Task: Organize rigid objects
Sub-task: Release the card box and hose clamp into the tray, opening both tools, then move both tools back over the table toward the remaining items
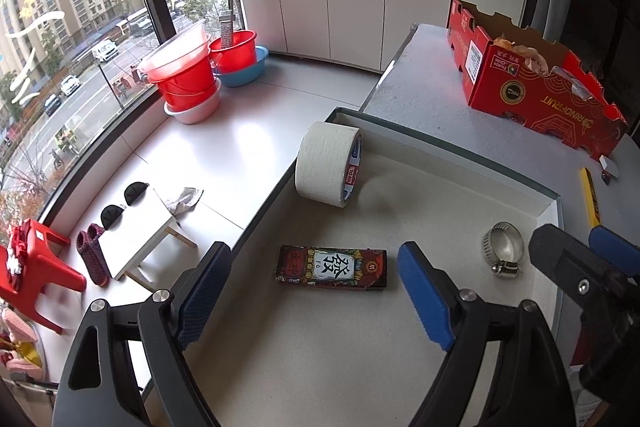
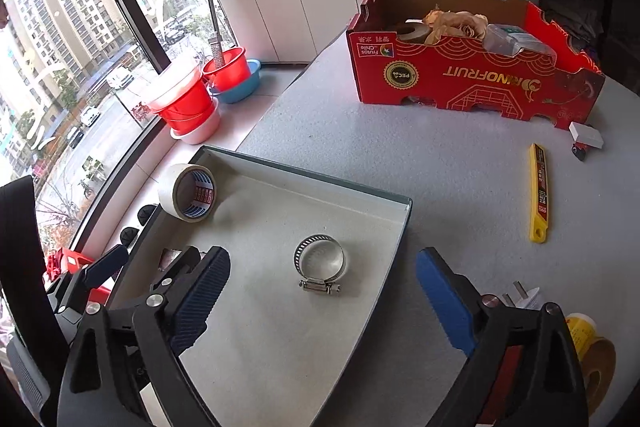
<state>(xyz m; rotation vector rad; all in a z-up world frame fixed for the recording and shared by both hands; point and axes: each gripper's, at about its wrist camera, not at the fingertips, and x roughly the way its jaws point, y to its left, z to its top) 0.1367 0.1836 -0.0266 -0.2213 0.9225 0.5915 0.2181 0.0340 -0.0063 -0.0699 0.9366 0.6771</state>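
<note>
Tray (image 2: 320, 183) holds tape (image 2: 188, 193), clamp (image 2: 321, 263), box (image 1: 331, 268). Both grippers, left (image 1: 308, 291) and right (image 2: 320, 301), spread, empty. Yellow cutter (image 2: 539, 193) still out on table, far right.

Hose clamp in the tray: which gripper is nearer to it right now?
Right. The right gripper hangs open just short of the hose clamp. The left gripper sits further left, at the small printed box.

A home: wash basins (image 1: 236, 57), slippers (image 1: 94, 259), white cabinets (image 1: 344, 11)
</note>
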